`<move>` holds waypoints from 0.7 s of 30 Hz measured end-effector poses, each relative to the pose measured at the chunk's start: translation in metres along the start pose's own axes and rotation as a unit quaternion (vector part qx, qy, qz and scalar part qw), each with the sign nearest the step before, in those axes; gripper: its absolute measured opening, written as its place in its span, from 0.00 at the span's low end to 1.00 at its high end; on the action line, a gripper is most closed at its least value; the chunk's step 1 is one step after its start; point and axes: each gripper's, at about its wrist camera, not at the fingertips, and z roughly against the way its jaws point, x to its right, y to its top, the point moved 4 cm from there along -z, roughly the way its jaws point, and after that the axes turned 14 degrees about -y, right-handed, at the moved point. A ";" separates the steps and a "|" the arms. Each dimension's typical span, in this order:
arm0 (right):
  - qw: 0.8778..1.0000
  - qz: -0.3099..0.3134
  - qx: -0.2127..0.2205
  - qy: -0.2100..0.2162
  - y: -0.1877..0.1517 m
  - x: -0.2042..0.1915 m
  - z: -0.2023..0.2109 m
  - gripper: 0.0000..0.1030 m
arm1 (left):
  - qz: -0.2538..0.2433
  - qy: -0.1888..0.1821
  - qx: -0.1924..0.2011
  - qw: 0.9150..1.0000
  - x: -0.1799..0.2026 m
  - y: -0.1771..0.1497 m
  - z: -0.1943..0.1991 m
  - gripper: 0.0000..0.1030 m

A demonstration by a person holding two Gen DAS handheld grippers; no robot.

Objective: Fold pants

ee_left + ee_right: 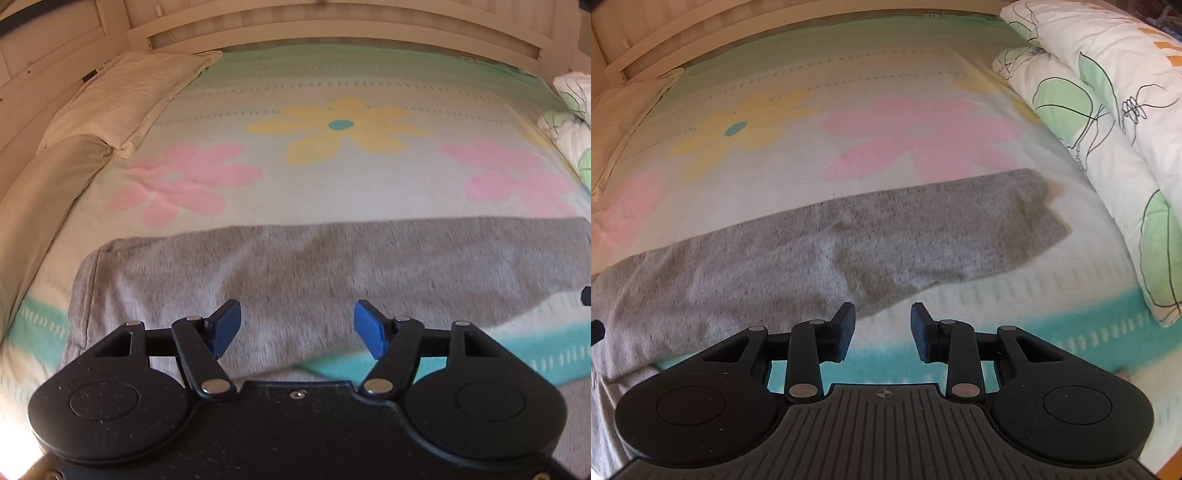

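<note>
The left gripper [297, 328], of black speckled plastic, is fitted with blue pads [371, 328] on black linkage arms joined by silver rivets; two round discs are moulded into its base. The right gripper [882, 328] is built alike, but black pads [923, 330] and a ribbed grey-black deck are seen.

**Grey pants laid flat across a bed**

A pair of heather-grey knit pants [295, 266] lies spread flat on a floral blanket [332, 177], running sideways along the blanket's near edge. One leg [960, 229] stretches toward the blanket's right edge, ending in a squared cuff. The fabric shows soft wrinkles and is unfolded.
</note>
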 end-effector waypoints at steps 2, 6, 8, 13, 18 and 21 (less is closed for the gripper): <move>1.000 -0.008 -0.003 0.019 0.019 -0.002 -0.012 0.31 | 0.000 0.003 -0.004 1.000 -0.003 0.003 -0.010 0.69; 0.999 0.019 -0.009 0.037 0.051 -0.017 -0.046 0.31 | 0.002 -0.006 -0.032 0.999 -0.006 0.002 -0.027 0.69; 0.998 0.059 0.000 0.021 0.061 -0.030 -0.065 0.31 | 0.003 -0.007 -0.040 0.999 -0.006 0.002 -0.032 0.69; 0.993 0.118 0.015 0.011 0.079 -0.051 -0.105 0.31 | 0.005 -0.005 -0.049 0.999 -0.010 0.005 -0.040 0.69; 0.977 0.204 0.038 0.039 0.082 -0.066 -0.126 0.31 | 0.016 -0.005 -0.055 0.998 -0.018 0.007 -0.043 0.69; 0.965 0.250 0.046 0.057 0.078 -0.071 -0.136 0.31 | 0.020 -0.001 -0.051 0.999 -0.022 0.009 -0.043 0.69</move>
